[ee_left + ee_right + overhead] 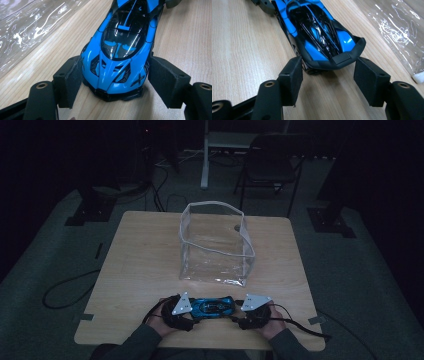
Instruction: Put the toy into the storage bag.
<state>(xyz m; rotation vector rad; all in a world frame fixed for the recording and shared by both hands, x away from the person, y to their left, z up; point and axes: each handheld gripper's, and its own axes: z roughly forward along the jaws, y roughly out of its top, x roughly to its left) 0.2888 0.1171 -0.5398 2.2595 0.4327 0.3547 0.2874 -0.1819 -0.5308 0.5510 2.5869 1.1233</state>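
A blue and black toy car (pixel 212 306) lies crosswise near the table's front edge. My left gripper (pixel 192 311) is at its left end and my right gripper (pixel 239 313) at its right end, each in a hand. In the left gripper view the car's nose (pixel 117 72) sits between the pads of my left gripper (pixel 115 82), which stand at its sides without squeezing. In the right gripper view the car's black tail (pixel 337 60) lies just past my right gripper (pixel 327 75), whose pads stand apart from it.
A clear plastic bag (pixel 216 245) with a white rim stands open-topped at the middle of the wooden table (pixel 140 260), just beyond the car; its film (pixel 30 30) (pixel 397 30) lies close beside both grippers. A chair and stands are on the dark floor behind.
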